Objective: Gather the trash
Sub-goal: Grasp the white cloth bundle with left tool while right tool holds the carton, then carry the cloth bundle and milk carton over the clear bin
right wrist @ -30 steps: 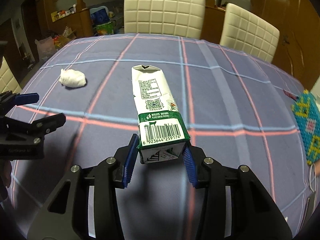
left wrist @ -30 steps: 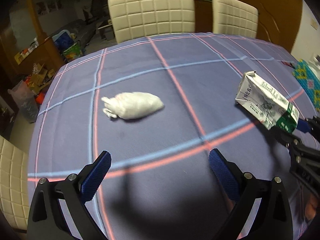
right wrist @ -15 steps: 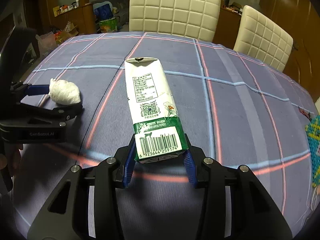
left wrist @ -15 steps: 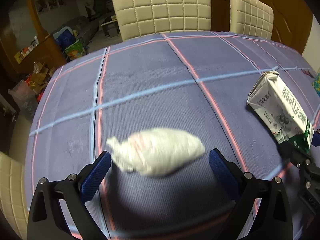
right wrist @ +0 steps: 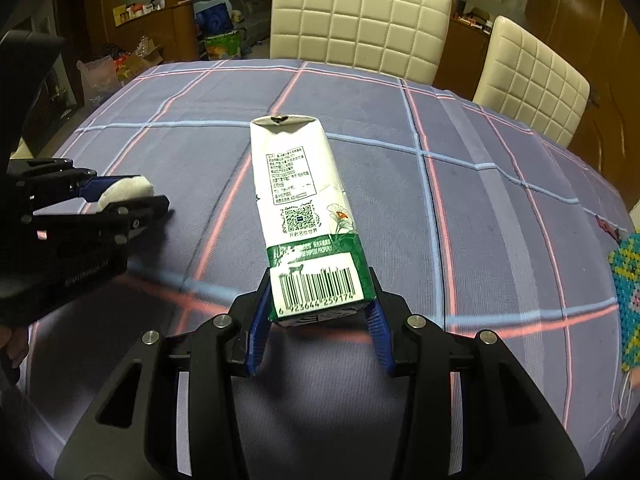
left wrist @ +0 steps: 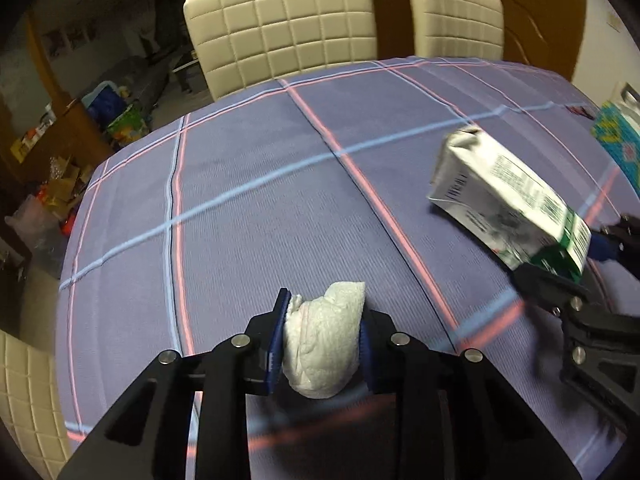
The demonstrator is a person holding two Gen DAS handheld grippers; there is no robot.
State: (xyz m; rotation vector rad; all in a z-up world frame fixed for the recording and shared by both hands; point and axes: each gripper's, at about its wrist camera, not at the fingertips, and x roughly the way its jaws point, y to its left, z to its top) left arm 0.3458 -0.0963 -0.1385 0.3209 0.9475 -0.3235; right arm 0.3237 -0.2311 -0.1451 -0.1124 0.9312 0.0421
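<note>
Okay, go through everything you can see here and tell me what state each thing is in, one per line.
left gripper: closing, its fingers pressing the wad's sides
crumpled white wad: squeezed between the left gripper's blue pads
right gripper: shut on the carton's base
milk carton: held by its barcode end, top flattened and dented, tilted away
plaid tablecloth: spread over the table
cream chairs: pushed up to the far edge, unoccupied

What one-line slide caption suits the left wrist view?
Left gripper closing on a crumpled white tissue over the plaid tablecloth.
</note>
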